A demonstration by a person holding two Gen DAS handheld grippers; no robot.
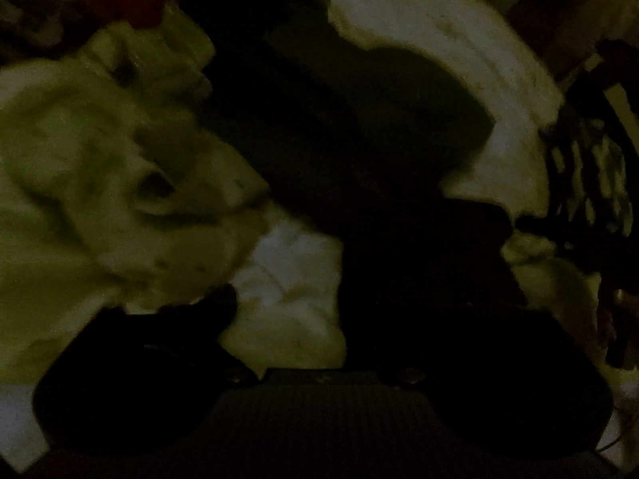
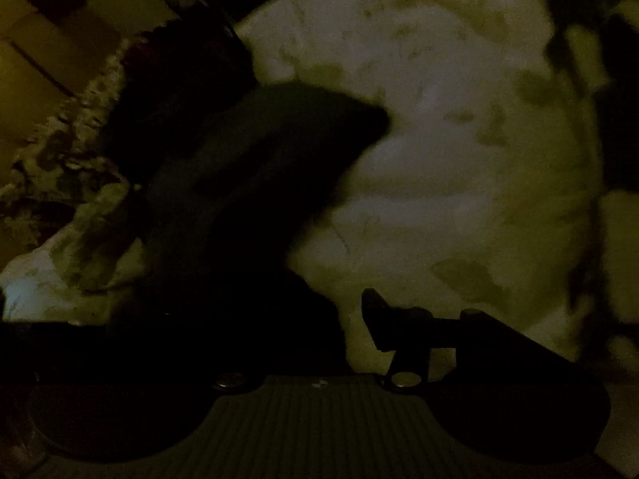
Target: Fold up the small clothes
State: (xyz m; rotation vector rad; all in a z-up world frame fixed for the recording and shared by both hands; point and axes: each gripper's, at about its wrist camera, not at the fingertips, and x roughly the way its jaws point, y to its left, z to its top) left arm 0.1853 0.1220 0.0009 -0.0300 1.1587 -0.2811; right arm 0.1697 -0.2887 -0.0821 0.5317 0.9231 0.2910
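Dark garment (image 2: pixel 255 167) lies beyond the left finger (image 2: pixel 100 359), long axis running up toward the right. Both grippers (image 1: pixel 303 307) (image 2: pixel 351 319) stand wide open, holding nothing.

- Probably a bedroom at home, though the light is very dim.
- Pale patterned bedsheet (image 2: pixel 459 139) spread wide.
- Rumpled clothes (image 1: pixel 100 183) heaped on it.

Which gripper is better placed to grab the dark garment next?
Left, likely: dark garment lies ahead of the open left gripper; for the right gripper it sits off to one side.
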